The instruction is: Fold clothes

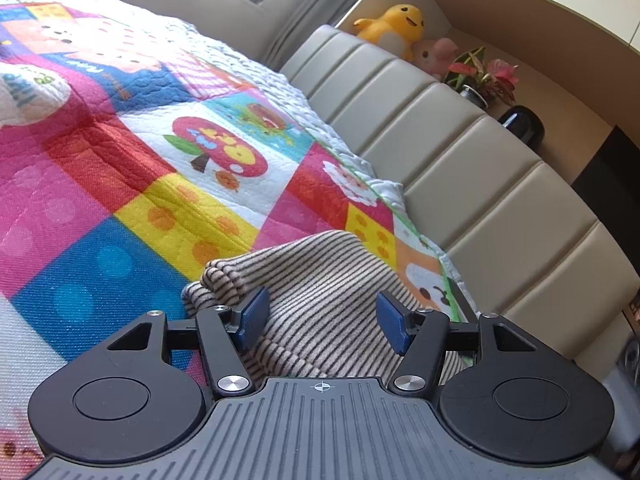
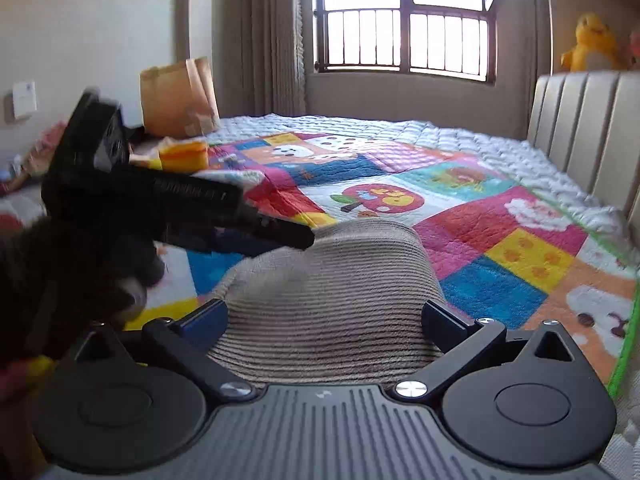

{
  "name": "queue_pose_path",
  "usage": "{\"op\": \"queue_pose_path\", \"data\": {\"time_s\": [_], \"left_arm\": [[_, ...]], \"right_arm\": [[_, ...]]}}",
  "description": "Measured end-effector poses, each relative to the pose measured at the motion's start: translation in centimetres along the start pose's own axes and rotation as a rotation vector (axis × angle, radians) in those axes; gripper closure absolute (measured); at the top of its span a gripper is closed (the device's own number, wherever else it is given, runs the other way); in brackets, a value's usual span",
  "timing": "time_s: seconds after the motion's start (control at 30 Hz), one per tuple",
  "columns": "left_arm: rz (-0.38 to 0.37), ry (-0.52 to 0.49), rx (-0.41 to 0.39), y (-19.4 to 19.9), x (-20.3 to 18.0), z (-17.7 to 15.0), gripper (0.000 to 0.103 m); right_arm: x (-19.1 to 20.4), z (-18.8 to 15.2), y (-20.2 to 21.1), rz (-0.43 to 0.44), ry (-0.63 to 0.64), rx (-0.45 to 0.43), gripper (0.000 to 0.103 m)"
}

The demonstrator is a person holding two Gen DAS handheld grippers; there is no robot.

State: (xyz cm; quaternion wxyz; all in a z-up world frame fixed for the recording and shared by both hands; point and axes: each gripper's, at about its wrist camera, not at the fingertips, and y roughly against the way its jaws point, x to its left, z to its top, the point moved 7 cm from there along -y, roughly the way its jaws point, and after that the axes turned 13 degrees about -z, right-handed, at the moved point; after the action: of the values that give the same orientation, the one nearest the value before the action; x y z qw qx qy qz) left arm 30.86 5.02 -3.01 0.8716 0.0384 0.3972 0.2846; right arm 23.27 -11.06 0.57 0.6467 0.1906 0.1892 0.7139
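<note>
A beige garment with thin dark stripes [image 1: 320, 300] lies folded on the colourful quilt [image 1: 132, 168]. My left gripper [image 1: 322, 318] is open just above it, blue pads on either side of a raised fold, not pinching it. In the right wrist view the same striped garment [image 2: 340, 280] bulges up between the wide open fingers of my right gripper [image 2: 324, 320]. The left gripper [image 2: 168, 204] shows there as a dark blurred shape reaching over the garment's left edge. A white printed piece of clothing [image 1: 28, 92] lies far left on the quilt.
A padded beige headboard [image 1: 460, 152] runs along the bed's right side. A yellow plush toy [image 1: 396, 26], a pink plush and a potted plant [image 1: 484, 74] sit on the ledge behind it. A brown paper bag [image 2: 178, 96] stands by the barred window [image 2: 404, 16].
</note>
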Motion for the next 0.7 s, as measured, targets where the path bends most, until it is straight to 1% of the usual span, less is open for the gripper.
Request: {"op": "queue_pose_path", "data": {"time_s": [0.1, 0.17, 0.27, 0.33, 0.37, 0.4, 0.43, 0.5, 0.53, 0.63, 0.7], "left_arm": [[-0.005, -0.006, -0.004, 0.0, 0.0, -0.1, 0.038], [-0.012, -0.004, -0.005, 0.0, 0.0, -0.1, 0.038], [-0.024, -0.002, 0.002, 0.2, 0.2, 0.0, 0.038], [-0.024, 0.0, 0.008, 0.4, 0.5, 0.1, 0.038], [-0.026, 0.002, 0.01, 0.5, 0.7, 0.2, 0.038], [-0.031, 0.006, 0.012, 0.5, 0.8, 0.2, 0.038], [-0.032, 0.008, 0.013, 0.5, 1.0, 0.3, 0.038], [-0.026, 0.003, 0.014, 0.5, 1.1, 0.4, 0.035], [-0.025, 0.003, 0.014, 0.5, 1.1, 0.4, 0.033], [-0.028, 0.003, 0.014, 0.2, 1.1, 0.5, 0.032], [-0.043, 0.003, 0.015, -0.2, 1.0, 0.4, 0.033]], "right_arm": [[-3.7, 2.3, -1.4, 0.03, -0.158, 0.07, 0.0], [-4.9, 2.7, -4.0, 0.062, -0.18, 0.154, 0.0], [-5.8, 1.9, -8.8, 0.09, -0.196, 0.311, 0.0], [-5.5, 0.7, -11.1, 0.13, -0.258, 0.398, 0.001], [-5.1, 0.5, -11.3, 0.15, -0.266, 0.404, 0.007], [-4.4, 1.0, -10.9, 0.187, -0.244, 0.38, 0.016], [-3.9, 1.8, -9.9, 0.212, -0.222, 0.337, 0.021], [-3.2, 3.5, -7.6, 0.257, -0.201, 0.242, 0.021], [-3.1, 3.7, -7.2, 0.256, -0.189, 0.228, 0.021], [-3.1, 3.2, -7.0, 0.204, -0.132, 0.227, 0.02], [-4.0, 1.7, -7.5, 0.16, -0.154, 0.249, 0.02]]}}
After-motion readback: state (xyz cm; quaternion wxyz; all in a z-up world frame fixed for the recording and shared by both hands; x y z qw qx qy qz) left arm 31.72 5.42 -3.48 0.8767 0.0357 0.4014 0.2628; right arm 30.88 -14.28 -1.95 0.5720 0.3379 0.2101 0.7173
